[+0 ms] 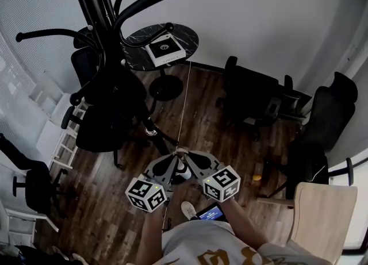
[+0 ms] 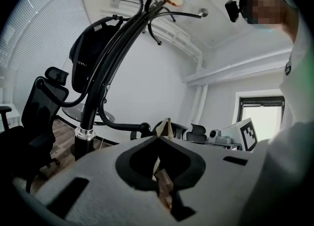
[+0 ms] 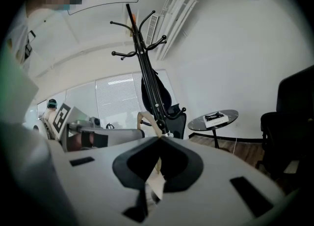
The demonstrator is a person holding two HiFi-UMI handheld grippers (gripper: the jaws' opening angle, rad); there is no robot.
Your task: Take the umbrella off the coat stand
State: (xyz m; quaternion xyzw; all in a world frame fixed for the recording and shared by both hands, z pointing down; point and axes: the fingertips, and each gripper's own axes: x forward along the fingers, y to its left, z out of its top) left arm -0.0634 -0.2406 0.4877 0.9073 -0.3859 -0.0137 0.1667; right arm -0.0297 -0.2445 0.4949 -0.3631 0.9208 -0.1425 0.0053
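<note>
Hovering low over the wooden floor (image 1: 230,137), the left gripper (image 1: 171,157) and the right gripper (image 1: 190,154) sit side by side with their noses almost touching, and the marker cubes (image 1: 146,194) ride at their backs. Look into the left gripper view: that claw (image 2: 164,124) is pinched together, tips meeting in a point, nothing caught between them. It's the same on the right gripper (image 3: 147,122), jaws pressed together and empty. Ahead and above them rises the black coat stand (image 1: 99,16), curved hooks fanning out at the top, with a silver ring (image 2: 86,133) low on its pole. And the umbrella? A black, bulky bundle (image 2: 88,48) hangs high against the pole, and that looks to be it; from the right it shows as a dark teardrop (image 3: 164,95) pressed to the stand (image 3: 142,53). In the head view it can't be picked out among the dark office chairs (image 1: 98,126). Neither gripper touches the stand or the bundle; both are well below the hooks, close to the foot of the pole. Behind the stand is a round dark table (image 1: 184,34) with a white box (image 1: 167,49) on it. A pale wooden chair (image 1: 322,212) sits at the right.
</note>
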